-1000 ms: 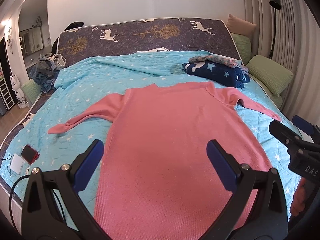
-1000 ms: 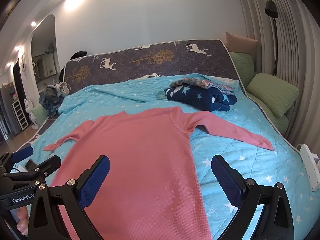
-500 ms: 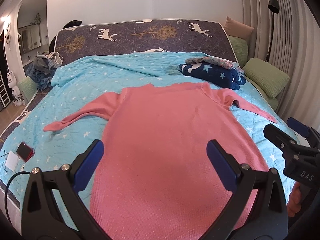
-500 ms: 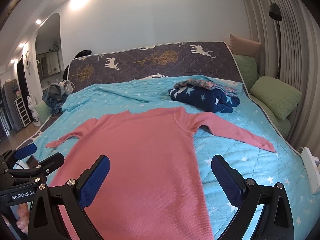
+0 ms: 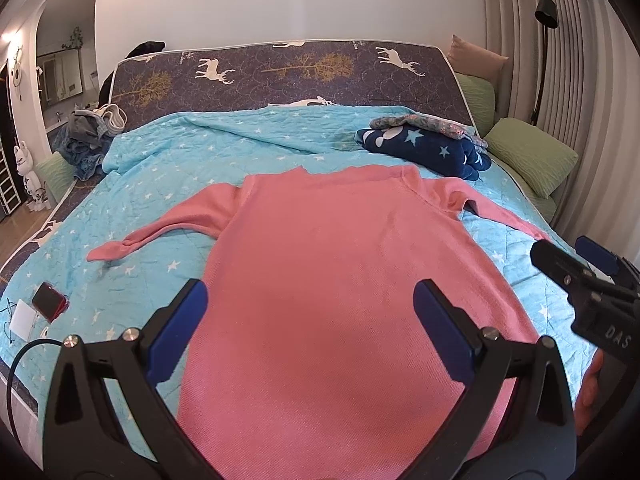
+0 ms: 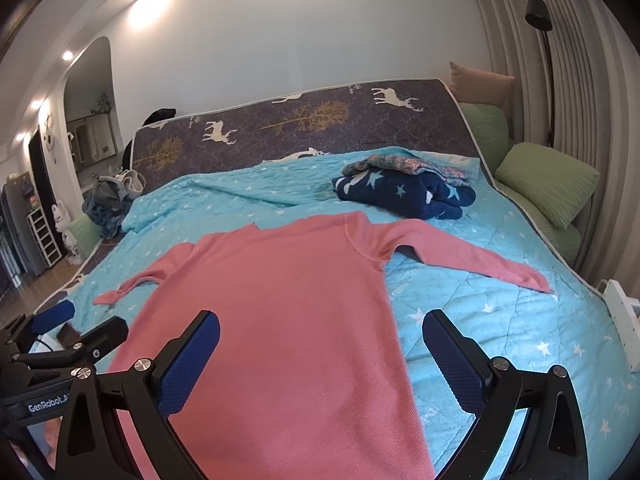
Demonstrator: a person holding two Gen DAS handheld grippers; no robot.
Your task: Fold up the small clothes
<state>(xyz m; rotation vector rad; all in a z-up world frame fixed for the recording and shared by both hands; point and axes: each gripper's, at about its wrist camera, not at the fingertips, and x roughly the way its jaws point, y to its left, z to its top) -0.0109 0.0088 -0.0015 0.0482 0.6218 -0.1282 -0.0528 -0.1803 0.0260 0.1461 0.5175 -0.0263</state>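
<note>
left wrist: pink sweater lies flat on the blanket, sleeves out.
i've got left gripper and right gripper spread wide, empty.

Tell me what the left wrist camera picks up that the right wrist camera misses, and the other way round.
Only the left wrist view shows the red phone and the white card beside it near the quilt's left edge. Only the right wrist view shows the white power strip off the bed's right side, and the right sleeve's whole cuff. Both show the pink sweater spread flat on the blue star quilt, the folded navy star garment behind it, and both the left gripper and the right gripper, open and empty.
</note>
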